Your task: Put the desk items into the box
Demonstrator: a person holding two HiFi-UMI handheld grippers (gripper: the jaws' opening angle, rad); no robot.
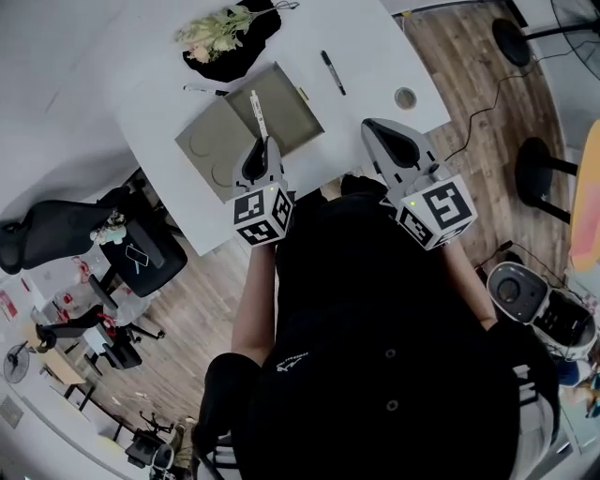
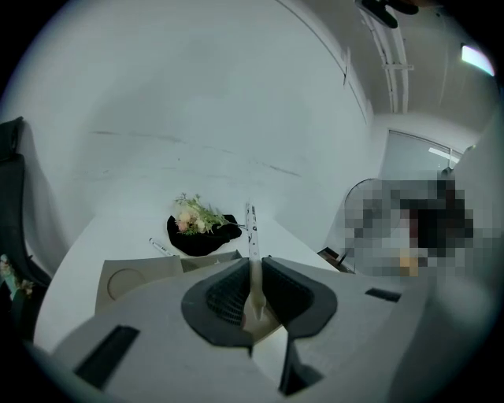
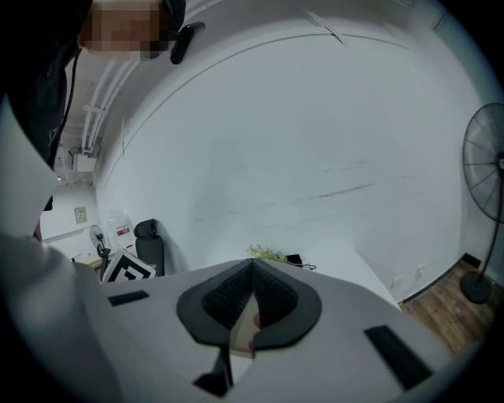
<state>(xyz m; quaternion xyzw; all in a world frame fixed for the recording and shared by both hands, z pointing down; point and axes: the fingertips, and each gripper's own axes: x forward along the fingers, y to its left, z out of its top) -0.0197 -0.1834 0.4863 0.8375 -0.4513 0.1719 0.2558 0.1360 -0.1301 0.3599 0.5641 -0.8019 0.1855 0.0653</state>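
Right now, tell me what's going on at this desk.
A person holds a claw in each hand at a white desk. The left claw is shut on a white pen, held over the open box. The right claw is shut and empty. A black pen lies on the desk beyond the box.

White desk [image 1: 375, 47], olive-grey box [image 1: 291, 103], black marker [image 1: 333, 72], white pen [image 1: 258, 114], black cloth [image 1: 239, 61], pale flowers [image 1: 214, 26]

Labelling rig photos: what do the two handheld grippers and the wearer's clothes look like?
The left gripper and right gripper are grey tapering shells with black ribbed pads, each carrying a white cube of black square markers. The person wears a black top.
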